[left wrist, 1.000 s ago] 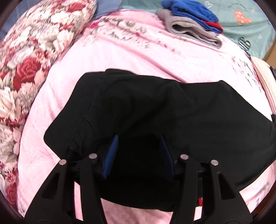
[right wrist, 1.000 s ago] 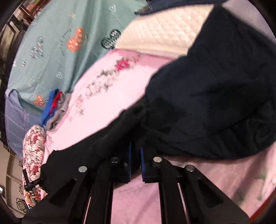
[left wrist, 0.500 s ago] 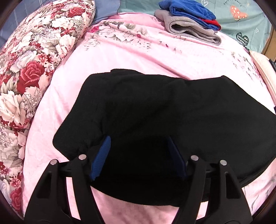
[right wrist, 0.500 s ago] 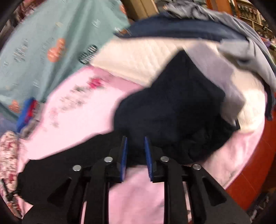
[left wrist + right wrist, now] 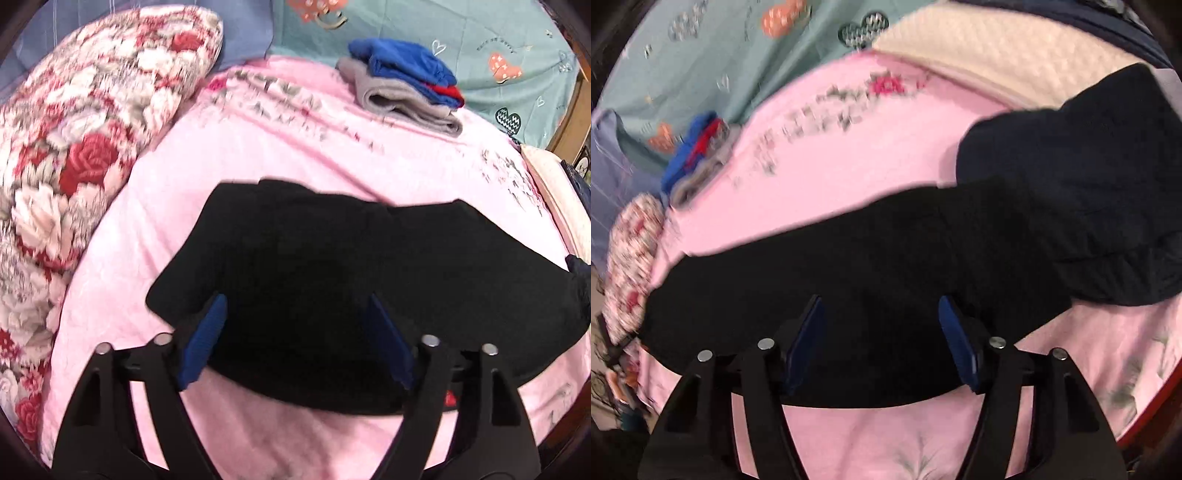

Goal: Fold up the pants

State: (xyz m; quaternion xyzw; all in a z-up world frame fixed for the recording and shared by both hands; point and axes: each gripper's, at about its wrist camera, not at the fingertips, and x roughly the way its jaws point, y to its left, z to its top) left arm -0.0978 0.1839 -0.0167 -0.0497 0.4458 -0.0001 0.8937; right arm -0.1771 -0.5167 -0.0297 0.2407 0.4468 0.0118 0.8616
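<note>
On top of the pink blanket (image 5: 258, 140) the black pants (image 5: 332, 266) lie as a flattened, doubled band that runs across the bed, from near the rose-patterned pillow (image 5: 74, 147) at one end to a heap of dark navy clothing (image 5: 1089, 177) at the other. Both claws hang just over the near edge of that band. The left gripper (image 5: 295, 339) has its jaws spread wide and has just been opening; black cloth shows between the blue pads (image 5: 203, 339), but they do not press on it, so the fabric is let go. The right gripper (image 5: 882, 336) has likewise just been opening, from a nearly closed pinch to a broad gap, and its pads stand apart over the cloth without clamping it. This looks like the release that ends a fold: the edge is laid down on the layer beneath and freed so it settles flat rather than being dragged when the tools lift. The band sits in the middle of the blanket probably because that bare stretch gives room to work. A stack of folded clothes (image 5: 402, 88), blue and red on grey, rests at the blanket's far edge, well apart from the pants; it may be where finished pieces go. The pants still look long, so another fold across their length seems likely.
</note>
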